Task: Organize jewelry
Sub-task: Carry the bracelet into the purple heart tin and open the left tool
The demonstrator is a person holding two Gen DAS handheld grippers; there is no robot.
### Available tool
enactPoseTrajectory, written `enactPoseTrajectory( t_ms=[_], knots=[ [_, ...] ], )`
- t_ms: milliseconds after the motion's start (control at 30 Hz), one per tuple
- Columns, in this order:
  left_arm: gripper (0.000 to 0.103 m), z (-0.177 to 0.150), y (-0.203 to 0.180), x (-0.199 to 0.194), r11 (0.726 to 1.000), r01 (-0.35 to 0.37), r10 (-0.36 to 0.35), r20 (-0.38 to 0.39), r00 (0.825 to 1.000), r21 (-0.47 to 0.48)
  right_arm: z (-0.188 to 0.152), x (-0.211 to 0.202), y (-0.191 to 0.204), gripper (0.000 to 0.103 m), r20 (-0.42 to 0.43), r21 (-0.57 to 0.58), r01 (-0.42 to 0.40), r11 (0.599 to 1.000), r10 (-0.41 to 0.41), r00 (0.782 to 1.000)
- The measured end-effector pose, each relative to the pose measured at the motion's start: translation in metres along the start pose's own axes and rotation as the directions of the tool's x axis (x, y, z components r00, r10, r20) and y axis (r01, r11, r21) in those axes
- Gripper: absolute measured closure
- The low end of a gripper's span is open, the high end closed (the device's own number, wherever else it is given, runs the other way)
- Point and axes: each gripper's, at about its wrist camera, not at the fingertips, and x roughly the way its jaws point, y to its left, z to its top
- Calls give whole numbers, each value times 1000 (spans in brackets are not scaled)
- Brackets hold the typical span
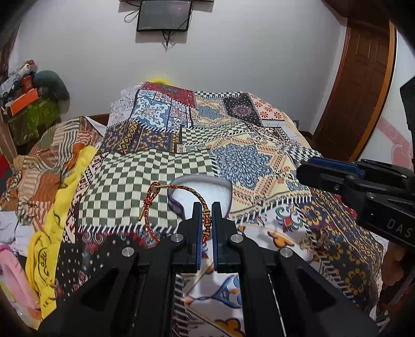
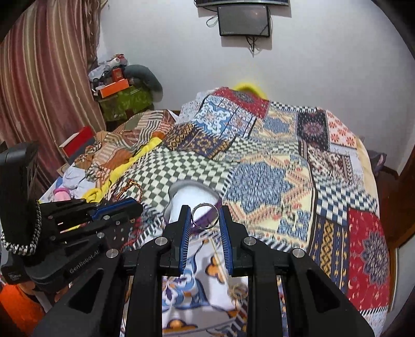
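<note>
Left gripper (image 1: pixel 206 212) clamps my limp cord bracelet (image 1: pixel 179 193) at its beads; right gripper (image 2: pixel 205 216) pinches slick, hard ring (image 2: pixel 205 216) across its rim.

Patchwork bedspread (image 1: pixel 160 160) covers bed. Yellow cloth (image 1: pixel 64 197) crumpled along its left edge. Dark screen (image 2: pixel 243 20) on white wall, striped curtain (image 2: pixel 46 83) at left. Wooden door (image 1: pixel 363 85) at right.
</note>
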Motion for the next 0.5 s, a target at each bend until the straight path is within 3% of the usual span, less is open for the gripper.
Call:
enactPoseTrajectory(
  t_ms=[500],
  knots=[
    [98, 17, 12, 60, 997, 77, -78, -92, 993, -15, 24, 59, -7, 83, -103, -39, 5, 999, -9, 995]
  ],
)
